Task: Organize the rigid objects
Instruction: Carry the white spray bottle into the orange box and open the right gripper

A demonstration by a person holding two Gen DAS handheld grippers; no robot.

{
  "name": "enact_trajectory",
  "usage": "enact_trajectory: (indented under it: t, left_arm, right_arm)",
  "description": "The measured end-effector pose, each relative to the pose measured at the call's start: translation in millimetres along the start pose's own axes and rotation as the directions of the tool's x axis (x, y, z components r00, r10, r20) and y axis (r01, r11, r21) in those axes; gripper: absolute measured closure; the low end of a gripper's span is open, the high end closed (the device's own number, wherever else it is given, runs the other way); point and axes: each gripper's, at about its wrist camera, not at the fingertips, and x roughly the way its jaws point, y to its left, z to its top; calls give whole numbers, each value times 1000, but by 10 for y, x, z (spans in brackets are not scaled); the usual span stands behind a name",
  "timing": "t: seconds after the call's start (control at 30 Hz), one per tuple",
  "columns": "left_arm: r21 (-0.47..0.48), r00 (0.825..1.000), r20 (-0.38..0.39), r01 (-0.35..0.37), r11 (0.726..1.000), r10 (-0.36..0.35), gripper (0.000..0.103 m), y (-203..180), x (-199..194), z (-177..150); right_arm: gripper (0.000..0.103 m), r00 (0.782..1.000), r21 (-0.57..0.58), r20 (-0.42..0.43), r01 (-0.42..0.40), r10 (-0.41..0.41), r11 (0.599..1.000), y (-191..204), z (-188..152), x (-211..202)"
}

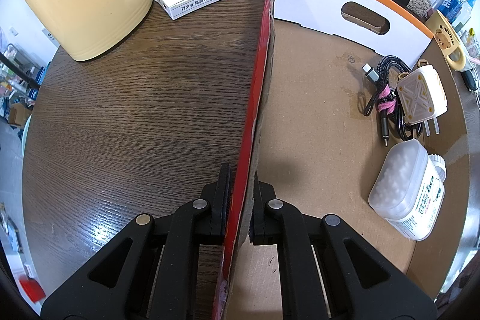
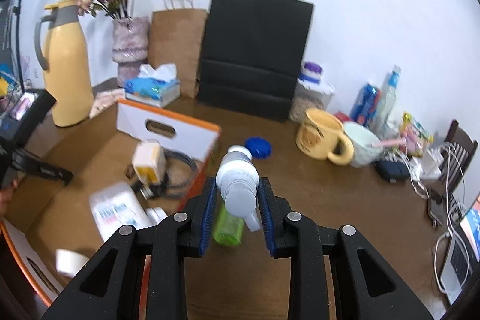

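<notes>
yellow thermos (image 2: 67, 64) | black paper bag (image 2: 255, 49) | yellow mug (image 2: 322, 137) | tissue box (image 2: 153, 87)

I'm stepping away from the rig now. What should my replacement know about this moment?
Left claw: shut on the cardboard box side wall, steadying it.
Right claw: shut on a green pump bottle, just outside the box.
Done: charger, bundled cables and white container lie in the box.
Left: put the bottle in; the blue lid and yellow mug remain on the table.

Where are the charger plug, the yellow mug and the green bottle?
charger plug (image 1: 421, 98), left wrist view, on its white patterned face.
yellow mug (image 2: 319, 134), right wrist view, on its outer wall.
green bottle (image 2: 228, 225), right wrist view, on its green body below the white cap.
</notes>
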Motion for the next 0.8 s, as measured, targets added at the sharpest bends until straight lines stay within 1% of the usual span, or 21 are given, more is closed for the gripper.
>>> enact_trajectory:
  t: [0.13, 0.33, 0.53, 0.8]
  left_arm:
    - [0, 1000, 0, 0, 1000, 0, 99, 3, 0, 0]
    - [0, 1000, 0, 0, 1000, 0, 99, 1, 0, 0]
    - [0, 1000, 0, 0, 1000, 0, 99, 3, 0, 0]
    - [0, 1000, 0, 0, 1000, 0, 99, -2, 1, -1]
  right_arm:
    - [73, 999, -32, 34, -35, 36, 999, 181, 174, 27]
    - [73, 994, -96, 28, -99, 102, 990, 512, 345, 193]
    - [73, 988, -141, -13, -153, 153, 978, 777, 337, 386]
    - [72, 982, -148, -74, -182, 173, 972, 897, 265, 601]
